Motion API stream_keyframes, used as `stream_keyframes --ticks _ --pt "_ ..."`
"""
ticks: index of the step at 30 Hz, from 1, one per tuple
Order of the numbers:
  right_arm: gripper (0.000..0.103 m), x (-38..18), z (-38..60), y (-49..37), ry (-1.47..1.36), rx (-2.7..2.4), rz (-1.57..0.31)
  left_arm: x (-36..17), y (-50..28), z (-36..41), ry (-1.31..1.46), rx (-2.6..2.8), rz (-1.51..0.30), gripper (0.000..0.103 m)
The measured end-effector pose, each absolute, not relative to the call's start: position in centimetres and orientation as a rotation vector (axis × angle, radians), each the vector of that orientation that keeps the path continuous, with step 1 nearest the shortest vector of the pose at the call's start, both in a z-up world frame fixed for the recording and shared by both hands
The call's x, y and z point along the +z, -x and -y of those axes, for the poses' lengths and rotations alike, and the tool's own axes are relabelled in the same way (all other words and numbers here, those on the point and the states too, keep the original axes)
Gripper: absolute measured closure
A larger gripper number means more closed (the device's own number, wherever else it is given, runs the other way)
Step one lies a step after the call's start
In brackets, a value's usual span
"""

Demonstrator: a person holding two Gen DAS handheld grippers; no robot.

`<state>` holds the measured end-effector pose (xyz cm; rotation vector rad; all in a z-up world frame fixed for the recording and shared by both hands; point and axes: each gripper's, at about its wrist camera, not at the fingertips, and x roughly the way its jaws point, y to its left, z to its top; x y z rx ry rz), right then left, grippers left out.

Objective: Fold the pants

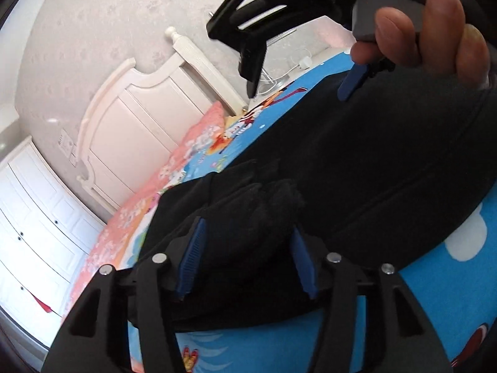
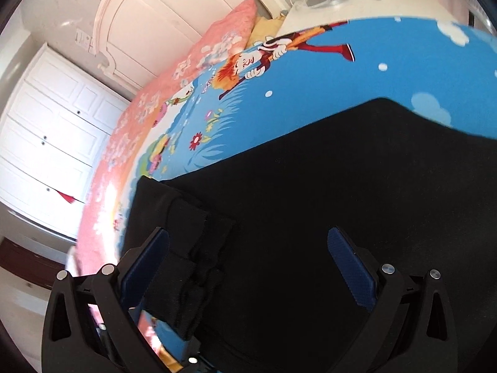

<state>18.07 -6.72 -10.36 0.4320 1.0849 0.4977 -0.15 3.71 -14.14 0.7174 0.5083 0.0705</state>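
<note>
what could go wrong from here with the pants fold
1. The bunched cuff end of the black fabric pants sits rumpled on the folded layer; left like that, the fold may set lumpy.
2. The left gripper stands open with that bunched fabric between its blue pads, not pressed; pulling back could snag it and undo the fold.
3. The right gripper is open low over the pants; its left finger sits beside the cuffs and could drag them across the blue cartoon-print bedsheet.
</note>
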Motion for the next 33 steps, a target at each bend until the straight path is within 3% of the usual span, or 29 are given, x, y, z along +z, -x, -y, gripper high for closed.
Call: stream_keyframes --ticks 6,10,13,24,28,33 --pt "0.005 -8.4 5.4 -16.7 -0.283 0.424 -0.995 -14.9 -0.5 -4.2 -0.760 0.054 -0.518 0.044" --pt "0.005 -7.9 5.1 -16.4 -0.248 0.418 -0.973 -15.5 -0.9 -3.8 -0.753 0.019 -0.541 0.072" --pt "0.005 -7.6 4.8 -16.3 -0.229 0.414 -0.964 -15.4 -1.1 -3.8 -0.749 0.020 -0.535 0.080" --pt "0.005 -8.0 4.8 -16.5 -0.273 0.448 -1.005 -13.4 -1.9 -5.1 -0.595 -0.012 -0.566 0.088" --pt "0.005 -9.8 5.3 -17.6 -0.520 0.599 -1.148 -12.1 -2.0 -6.0 -0.505 -0.024 -0.569 0.089" --pt "0.005 -11.1 2.5 -18.8 -0.636 0.747 -1.283 -10.4 -1.3 -6.4 -0.449 -0.032 -0.543 0.090"
